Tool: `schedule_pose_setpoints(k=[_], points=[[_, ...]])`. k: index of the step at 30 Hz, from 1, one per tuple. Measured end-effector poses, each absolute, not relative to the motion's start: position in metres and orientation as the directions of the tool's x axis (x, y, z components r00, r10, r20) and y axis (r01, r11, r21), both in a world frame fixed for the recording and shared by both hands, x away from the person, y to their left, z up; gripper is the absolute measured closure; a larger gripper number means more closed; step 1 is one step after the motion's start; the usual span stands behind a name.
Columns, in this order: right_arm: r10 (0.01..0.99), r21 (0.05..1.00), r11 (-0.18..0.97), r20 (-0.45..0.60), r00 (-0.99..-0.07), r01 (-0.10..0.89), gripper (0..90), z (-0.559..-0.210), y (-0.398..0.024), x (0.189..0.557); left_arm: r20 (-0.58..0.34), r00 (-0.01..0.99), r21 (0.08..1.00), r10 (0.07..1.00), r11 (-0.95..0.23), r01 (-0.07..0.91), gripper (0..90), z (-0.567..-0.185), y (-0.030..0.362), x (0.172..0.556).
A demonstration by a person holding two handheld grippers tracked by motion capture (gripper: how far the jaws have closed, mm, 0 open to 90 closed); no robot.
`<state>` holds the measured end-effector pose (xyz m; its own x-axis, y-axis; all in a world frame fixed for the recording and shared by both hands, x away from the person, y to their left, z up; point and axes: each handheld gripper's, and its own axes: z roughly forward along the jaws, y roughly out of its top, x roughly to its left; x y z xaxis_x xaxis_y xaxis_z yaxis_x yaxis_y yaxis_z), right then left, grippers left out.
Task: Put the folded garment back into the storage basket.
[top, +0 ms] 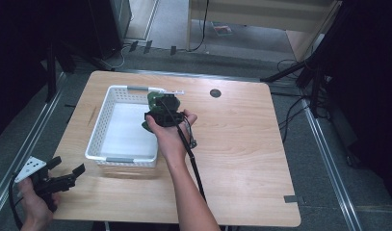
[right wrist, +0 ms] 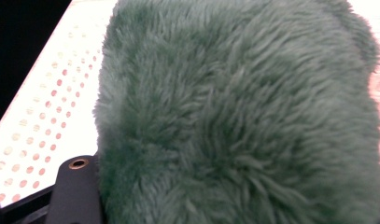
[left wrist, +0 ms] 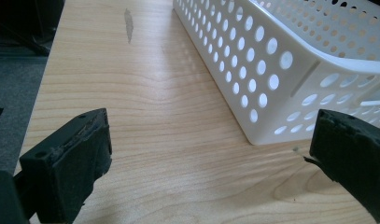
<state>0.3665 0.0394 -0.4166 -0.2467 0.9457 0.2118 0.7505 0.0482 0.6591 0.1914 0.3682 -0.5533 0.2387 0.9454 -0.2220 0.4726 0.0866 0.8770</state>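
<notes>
Over the white basket's [top: 103, 129] right rim, the right tongs [top: 157, 109] pinch a green furry toy [right wrist: 239, 121], seemingly for dropping in; near-left, left tongs [top: 68, 168] wait spread above the surface [top: 241, 144]

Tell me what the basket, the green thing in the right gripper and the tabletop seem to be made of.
Basket: white moulded plastic, smooth and slightly glossy, its walls punched with rows of round holes. Green thing: plush, probably synthetic fur, with long soft fibres; the right gripper holds it over the basket. Tabletop: pale wood grain, smooth with a mild sheen, maybe laminate rather than solid wood.
</notes>
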Motion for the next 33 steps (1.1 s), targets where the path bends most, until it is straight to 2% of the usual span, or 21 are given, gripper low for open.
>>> schedule_pose_setpoints(k=[12,19,33], points=[[0.940,0.658,0.064,0.213,-0.267,0.750,33.2,-0.415,0.061,0.369,-0.211,0.264,0.886,0.941,0.071,0.459,0.0,-0.553,0.367,0.189],[0.929,0.646,0.053,0.247,-0.274,0.761,33.1,-0.420,0.073,0.372,-0.192,0.278,0.890,0.941,0.048,0.453,0.0,-0.553,0.365,0.189],[0.910,0.616,0.068,0.284,-0.302,0.785,32.9,-0.448,0.109,0.378,-0.202,0.278,0.886,0.939,0.054,0.461,0.0,-0.553,0.366,0.188]])
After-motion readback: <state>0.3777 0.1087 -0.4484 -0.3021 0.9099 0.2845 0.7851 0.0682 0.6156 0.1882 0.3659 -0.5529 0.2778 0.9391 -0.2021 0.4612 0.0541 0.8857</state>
